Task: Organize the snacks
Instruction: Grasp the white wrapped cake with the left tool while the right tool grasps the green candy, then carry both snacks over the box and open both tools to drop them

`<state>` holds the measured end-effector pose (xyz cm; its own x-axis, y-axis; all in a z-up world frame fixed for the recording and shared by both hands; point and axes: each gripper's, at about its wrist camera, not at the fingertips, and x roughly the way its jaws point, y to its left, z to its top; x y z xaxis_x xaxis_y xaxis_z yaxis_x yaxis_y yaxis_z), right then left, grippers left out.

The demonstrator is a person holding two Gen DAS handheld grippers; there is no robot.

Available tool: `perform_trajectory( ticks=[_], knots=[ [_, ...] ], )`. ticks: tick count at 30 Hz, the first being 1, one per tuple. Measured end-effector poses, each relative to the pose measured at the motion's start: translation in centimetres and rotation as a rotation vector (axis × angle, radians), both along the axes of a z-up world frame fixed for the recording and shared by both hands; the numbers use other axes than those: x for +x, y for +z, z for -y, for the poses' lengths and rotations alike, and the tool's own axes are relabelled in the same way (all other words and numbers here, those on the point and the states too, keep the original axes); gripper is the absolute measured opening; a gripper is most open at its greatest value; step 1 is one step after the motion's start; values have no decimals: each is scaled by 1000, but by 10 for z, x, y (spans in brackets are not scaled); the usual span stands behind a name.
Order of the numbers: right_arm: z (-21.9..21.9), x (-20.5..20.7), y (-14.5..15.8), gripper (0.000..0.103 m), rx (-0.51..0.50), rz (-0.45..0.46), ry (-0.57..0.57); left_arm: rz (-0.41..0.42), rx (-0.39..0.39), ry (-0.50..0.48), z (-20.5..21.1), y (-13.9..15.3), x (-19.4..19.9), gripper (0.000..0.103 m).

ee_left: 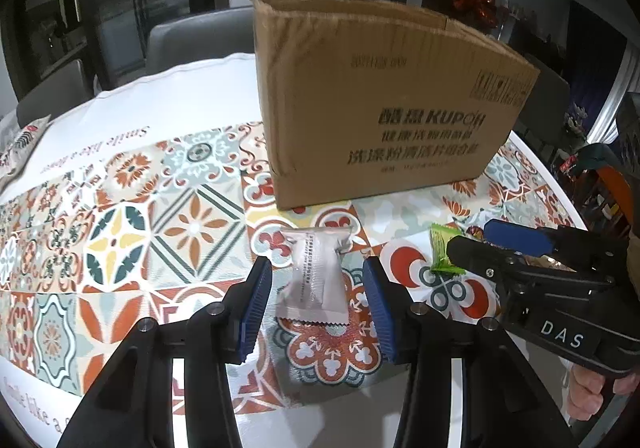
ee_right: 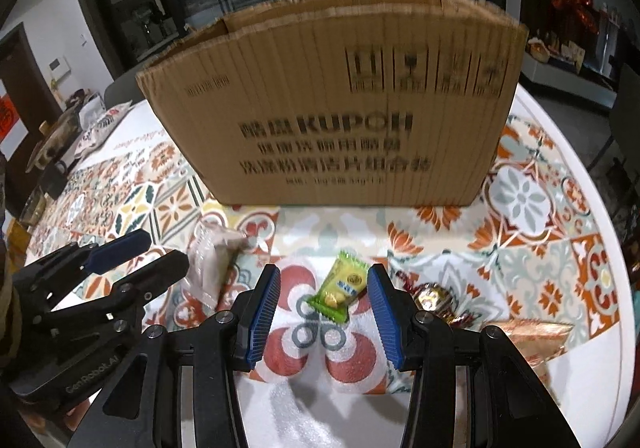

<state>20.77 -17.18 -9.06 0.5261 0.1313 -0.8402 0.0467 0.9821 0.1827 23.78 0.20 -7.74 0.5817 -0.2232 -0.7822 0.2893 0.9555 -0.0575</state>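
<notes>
A pale pink snack packet [ee_left: 316, 274] lies on the patterned tablecloth, between the blue pads of my left gripper [ee_left: 318, 288]; the pads stand apart from it on both sides, so the gripper is open. A green and yellow candy [ee_right: 340, 288] lies between the pads of my right gripper [ee_right: 324, 290], also with gaps either side, open. Each gripper shows in the other's view: the right gripper [ee_left: 472, 244] by the green candy [ee_left: 442, 252], the left gripper [ee_right: 160, 248] by the pink packet [ee_right: 214, 264]. A brown cardboard box [ee_left: 380, 100] [ee_right: 340, 108] stands open-topped just behind both snacks.
A gold-wrapped sweet [ee_right: 430, 296] and a copper foil packet [ee_right: 532, 344] lie right of the right gripper. The table's white edge [ee_right: 608, 248] curves on the right. Cups and clutter [ee_right: 52, 152] sit at the far left, with grey chairs [ee_left: 192, 40] behind the table.
</notes>
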Motion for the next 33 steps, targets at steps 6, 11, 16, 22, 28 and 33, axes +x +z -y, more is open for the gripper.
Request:
perform_trajectory(
  ticks=[6, 11, 16, 22, 28, 33],
  knots=[
    [0, 2, -15, 46, 1, -27, -5, -41, -6, -3, 4, -17, 10, 47],
    [0, 4, -22, 46, -2, -36, -9, -56, -9, 9, 6, -26, 20, 47],
    [-3, 7, -25, 42, -9, -39, -3, -71, -16, 19, 6, -31, 26, 47],
    [-5, 11, -30, 31, -25, -51, 6, -85, -32, 28, 8, -36, 32, 45],
    [-9, 11, -31, 24, -42, -44, 24, -92, -38, 31, 7, -37, 33, 29],
    [-11, 12, -30, 22, -37, -35, 27, -79, -40, 34, 7, -32, 28, 29]
  ],
)
